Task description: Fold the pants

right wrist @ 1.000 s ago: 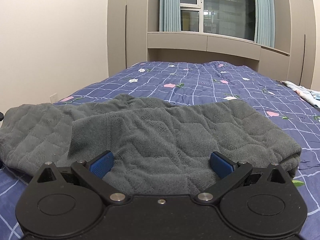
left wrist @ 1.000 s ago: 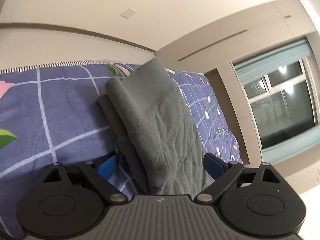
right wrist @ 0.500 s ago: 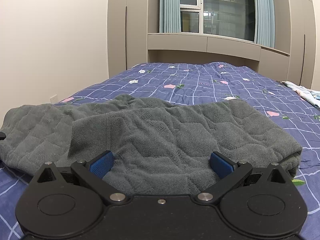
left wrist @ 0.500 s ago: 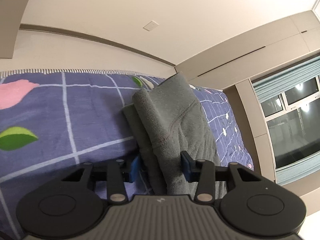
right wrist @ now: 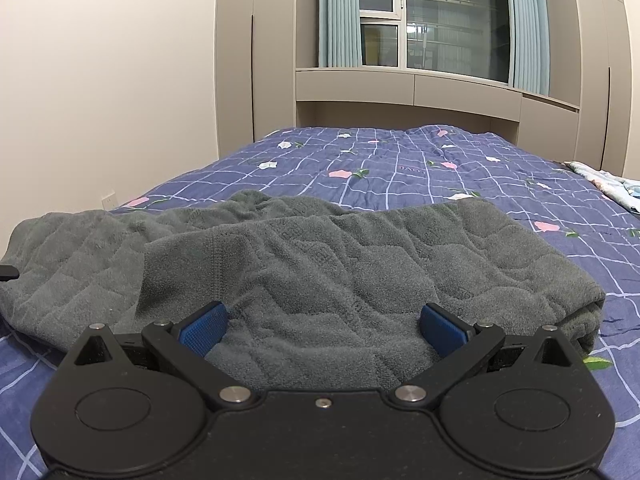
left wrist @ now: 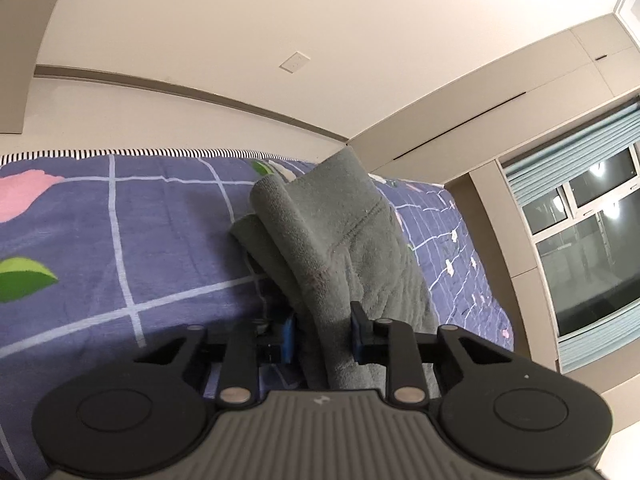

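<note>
The grey fleece pants (right wrist: 320, 272) lie folded lengthwise across the blue checked bedspread (right wrist: 400, 168). In the left wrist view the pants (left wrist: 348, 240) run away from me as a thick folded strip. My left gripper (left wrist: 322, 338) is shut on the near end of the pants, its blue pads pinching the layers. My right gripper (right wrist: 322, 324) is open, its jaws wide apart over the near edge of the pants, with fabric lying between the blue pads (right wrist: 204, 326). A dark tip of the left gripper (right wrist: 8, 272) shows at the pants' left end.
The bed fills the lower half of both views, with a beige wall (right wrist: 100, 100) on its left and wardrobes and a window (right wrist: 440, 20) beyond its far end. A patterned cloth (right wrist: 608, 184) lies at the bed's right edge.
My left gripper has closed from wide open onto the end of the pants and tilted upward. The right gripper has stayed still and open.
</note>
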`<state>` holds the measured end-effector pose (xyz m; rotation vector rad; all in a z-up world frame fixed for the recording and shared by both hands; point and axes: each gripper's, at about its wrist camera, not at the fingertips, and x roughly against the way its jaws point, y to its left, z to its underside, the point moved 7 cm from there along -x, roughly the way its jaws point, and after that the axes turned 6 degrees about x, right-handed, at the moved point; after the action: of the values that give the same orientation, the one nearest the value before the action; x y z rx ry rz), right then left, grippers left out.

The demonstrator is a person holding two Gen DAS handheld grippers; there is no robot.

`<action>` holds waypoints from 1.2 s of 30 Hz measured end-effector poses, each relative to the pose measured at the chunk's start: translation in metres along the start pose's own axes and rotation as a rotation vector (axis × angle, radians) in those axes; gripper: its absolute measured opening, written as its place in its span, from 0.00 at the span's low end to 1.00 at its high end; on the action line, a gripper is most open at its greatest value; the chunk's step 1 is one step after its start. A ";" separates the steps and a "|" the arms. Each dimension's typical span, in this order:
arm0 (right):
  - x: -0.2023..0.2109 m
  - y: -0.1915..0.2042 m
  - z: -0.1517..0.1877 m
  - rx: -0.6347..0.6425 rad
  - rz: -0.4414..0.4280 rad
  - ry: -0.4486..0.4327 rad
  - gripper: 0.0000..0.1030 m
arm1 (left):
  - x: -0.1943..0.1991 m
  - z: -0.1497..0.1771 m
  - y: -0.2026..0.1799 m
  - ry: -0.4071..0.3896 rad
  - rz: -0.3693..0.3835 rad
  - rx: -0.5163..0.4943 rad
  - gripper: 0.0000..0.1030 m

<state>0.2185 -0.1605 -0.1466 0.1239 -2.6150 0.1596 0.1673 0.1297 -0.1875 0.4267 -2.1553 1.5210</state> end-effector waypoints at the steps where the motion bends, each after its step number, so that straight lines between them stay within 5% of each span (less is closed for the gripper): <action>1: 0.000 0.000 0.000 -0.001 -0.001 -0.001 1.00 | -0.002 0.001 0.002 0.011 0.006 0.009 0.31; 7: 0.001 0.000 0.000 -0.002 -0.001 -0.001 1.00 | -0.010 0.002 -0.002 0.008 0.031 -0.002 0.40; 12: 0.000 0.000 0.000 -0.004 -0.003 0.000 1.00 | -0.001 0.000 -0.016 -0.018 0.032 -0.038 0.20; 23: 0.020 -0.023 -0.017 -0.051 -0.014 -0.074 1.00 | 0.033 0.022 -0.144 -0.065 0.359 -0.410 0.13; 29: 0.051 -0.061 -0.018 -0.050 0.050 -0.113 1.00 | 0.048 0.061 -0.212 0.005 0.503 -0.571 0.13; 36: 0.085 -0.115 0.001 -0.080 0.165 -0.116 1.00 | 0.060 0.165 -0.267 0.185 0.617 -0.885 0.13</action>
<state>0.1585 -0.2793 -0.0948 -0.1138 -2.7421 0.1082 0.2185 -0.1153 0.0111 -0.6928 -2.6357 0.6383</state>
